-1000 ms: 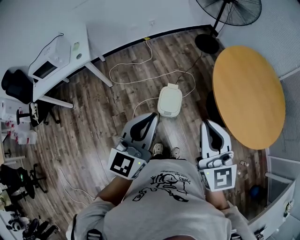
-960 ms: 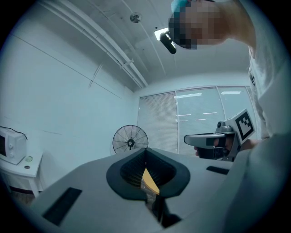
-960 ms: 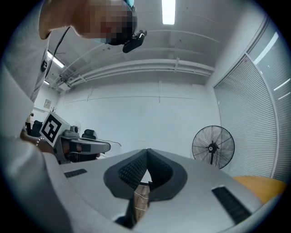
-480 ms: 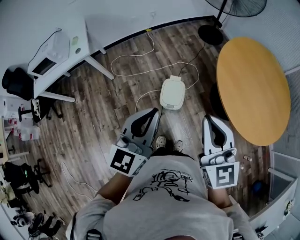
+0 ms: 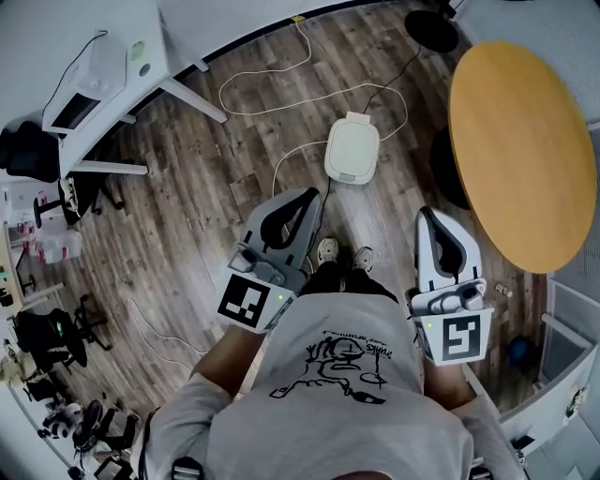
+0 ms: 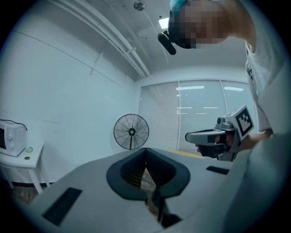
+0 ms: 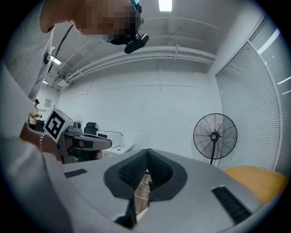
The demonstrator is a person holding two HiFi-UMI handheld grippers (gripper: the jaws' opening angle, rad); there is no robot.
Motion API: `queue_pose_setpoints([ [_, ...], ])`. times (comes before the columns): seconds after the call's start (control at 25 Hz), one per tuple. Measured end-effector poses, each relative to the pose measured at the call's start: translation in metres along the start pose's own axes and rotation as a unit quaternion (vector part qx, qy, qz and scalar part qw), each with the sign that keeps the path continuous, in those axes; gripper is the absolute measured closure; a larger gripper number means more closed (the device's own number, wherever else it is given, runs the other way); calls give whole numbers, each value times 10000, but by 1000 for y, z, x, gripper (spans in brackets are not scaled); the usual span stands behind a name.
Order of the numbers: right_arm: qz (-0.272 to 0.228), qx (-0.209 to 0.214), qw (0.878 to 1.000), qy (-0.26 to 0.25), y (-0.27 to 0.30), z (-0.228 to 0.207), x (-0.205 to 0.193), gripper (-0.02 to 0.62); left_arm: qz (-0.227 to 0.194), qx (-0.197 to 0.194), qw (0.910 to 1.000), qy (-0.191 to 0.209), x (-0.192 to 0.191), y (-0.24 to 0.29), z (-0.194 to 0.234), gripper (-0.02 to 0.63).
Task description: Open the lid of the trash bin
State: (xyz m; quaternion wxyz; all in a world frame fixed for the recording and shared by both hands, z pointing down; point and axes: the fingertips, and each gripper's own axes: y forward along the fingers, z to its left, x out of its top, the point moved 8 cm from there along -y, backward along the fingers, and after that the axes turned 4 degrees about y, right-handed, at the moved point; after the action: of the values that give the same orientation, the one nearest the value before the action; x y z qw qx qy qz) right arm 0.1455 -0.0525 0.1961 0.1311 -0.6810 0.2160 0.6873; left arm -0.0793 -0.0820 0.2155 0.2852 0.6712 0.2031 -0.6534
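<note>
The trash bin [image 5: 352, 150] is a small white bin with its lid down, standing on the wood floor ahead of the person's shoes. My left gripper [image 5: 307, 195] is held at waist height with its tip short of the bin and to its left. My right gripper [image 5: 433, 214] is level with it, further right of the bin. In the left gripper view the left gripper [image 6: 146, 149] is shut with nothing between its pads. The right gripper [image 7: 148, 150] looks the same in its own view. Neither gripper view shows the bin.
A round wooden table [image 5: 525, 141] stands close on the right. A standing fan [image 6: 131, 132] is beyond the bin, its base [image 5: 431, 28] on the floor. White cables [image 5: 281, 98] loop around the bin. A white desk [image 5: 103, 75] stands far left.
Both grippers have sunk a little and stay shut. The head view has shifted, so the bin now sits higher in the picture.
</note>
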Motion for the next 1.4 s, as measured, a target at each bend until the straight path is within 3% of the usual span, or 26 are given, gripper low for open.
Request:
queue_pose_setpoints([
  [0.8, 820, 103, 9965, 79, 45, 0, -116, 589, 435, 25, 9988, -209, -109, 37, 22, 591],
  [1.4, 1141, 155, 9930, -281, 77, -2, -201, 588, 850, -305, 9957, -182, -204, 61, 27, 591],
])
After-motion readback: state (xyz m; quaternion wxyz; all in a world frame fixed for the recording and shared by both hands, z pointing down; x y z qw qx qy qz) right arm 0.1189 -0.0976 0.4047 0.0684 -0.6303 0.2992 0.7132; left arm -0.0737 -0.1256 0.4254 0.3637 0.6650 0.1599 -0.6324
